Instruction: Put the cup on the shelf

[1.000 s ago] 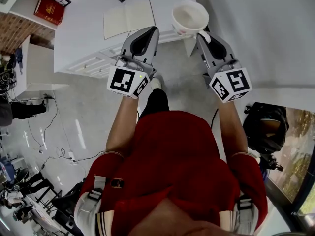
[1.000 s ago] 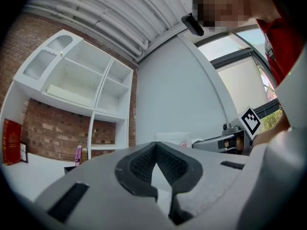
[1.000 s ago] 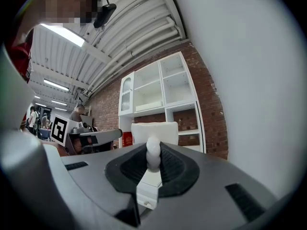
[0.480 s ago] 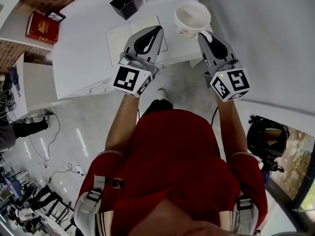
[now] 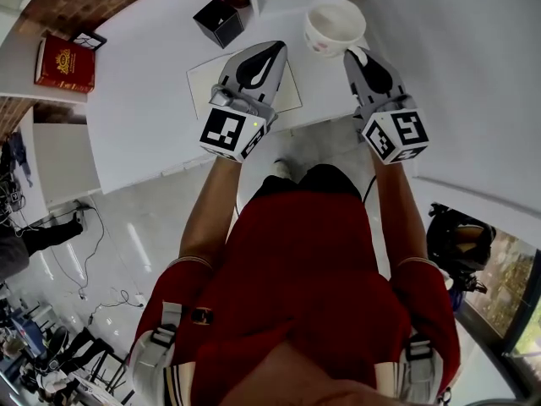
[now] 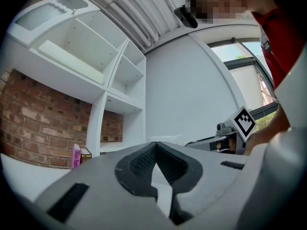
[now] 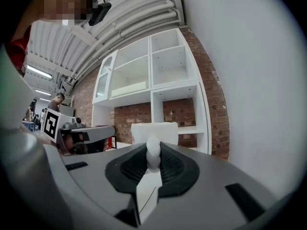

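Observation:
A white cup [image 5: 333, 23] with a small red print hangs over the far end of the white table [image 5: 144, 117], mouth up. My right gripper [image 5: 352, 54] is shut on its handle; in the right gripper view the handle [image 7: 152, 151] sits pinched between the dark pads, with the cup's body [image 7: 154, 130] just beyond. My left gripper [image 5: 276, 48] is level beside it over an open notebook [image 5: 207, 81], jaws together and nothing between them [image 6: 156, 145]. The white shelf unit [image 7: 165, 80] on the brick wall stands straight ahead, its compartments mostly bare [image 6: 112, 75].
A black box [image 5: 218, 22] and a red book [image 5: 66, 62] lie on the table to the left. Two books [image 6: 76, 156] stand in a low shelf compartment. A plain white wall [image 5: 456, 74] runs along the right. A person [image 7: 56, 102] stands far off at left.
Both grippers and the cup have moved forward over the table toward the shelf. The notebook now lies under the left gripper, and the grip on the handle is unchanged.

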`<state>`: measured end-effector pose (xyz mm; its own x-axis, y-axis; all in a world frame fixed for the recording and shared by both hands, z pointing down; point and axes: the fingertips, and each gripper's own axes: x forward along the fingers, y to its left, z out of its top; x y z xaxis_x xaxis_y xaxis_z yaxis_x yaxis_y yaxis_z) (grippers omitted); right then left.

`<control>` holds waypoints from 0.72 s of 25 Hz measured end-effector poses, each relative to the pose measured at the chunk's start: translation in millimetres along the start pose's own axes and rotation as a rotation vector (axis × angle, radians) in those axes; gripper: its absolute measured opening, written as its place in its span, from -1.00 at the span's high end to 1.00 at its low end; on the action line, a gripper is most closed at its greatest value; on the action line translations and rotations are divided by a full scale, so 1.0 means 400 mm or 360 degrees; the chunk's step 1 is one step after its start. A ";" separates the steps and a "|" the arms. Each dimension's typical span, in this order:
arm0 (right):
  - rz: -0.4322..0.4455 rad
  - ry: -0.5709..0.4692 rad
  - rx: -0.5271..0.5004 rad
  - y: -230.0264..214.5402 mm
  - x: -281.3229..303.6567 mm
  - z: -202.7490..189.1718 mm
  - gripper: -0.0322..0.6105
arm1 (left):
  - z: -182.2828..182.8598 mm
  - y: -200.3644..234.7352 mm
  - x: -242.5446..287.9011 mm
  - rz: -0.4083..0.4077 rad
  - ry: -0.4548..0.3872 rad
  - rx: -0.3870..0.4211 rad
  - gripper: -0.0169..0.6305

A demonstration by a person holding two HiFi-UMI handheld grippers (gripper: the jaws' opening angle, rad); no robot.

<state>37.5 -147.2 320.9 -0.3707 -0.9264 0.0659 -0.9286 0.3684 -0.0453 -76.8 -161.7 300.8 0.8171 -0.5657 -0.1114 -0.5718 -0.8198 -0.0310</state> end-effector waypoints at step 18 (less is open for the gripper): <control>0.0013 0.0107 -0.0066 -0.288 0.321 -0.119 0.78 | -0.132 0.166 0.264 0.0138 0.0103 -0.0021 0.94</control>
<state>96.0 -304.8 381.9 -0.3772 -0.9165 0.1328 -0.9250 0.3800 -0.0047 -24.7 -280.5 339.7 0.7678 -0.6388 -0.0486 -0.6400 -0.7683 -0.0107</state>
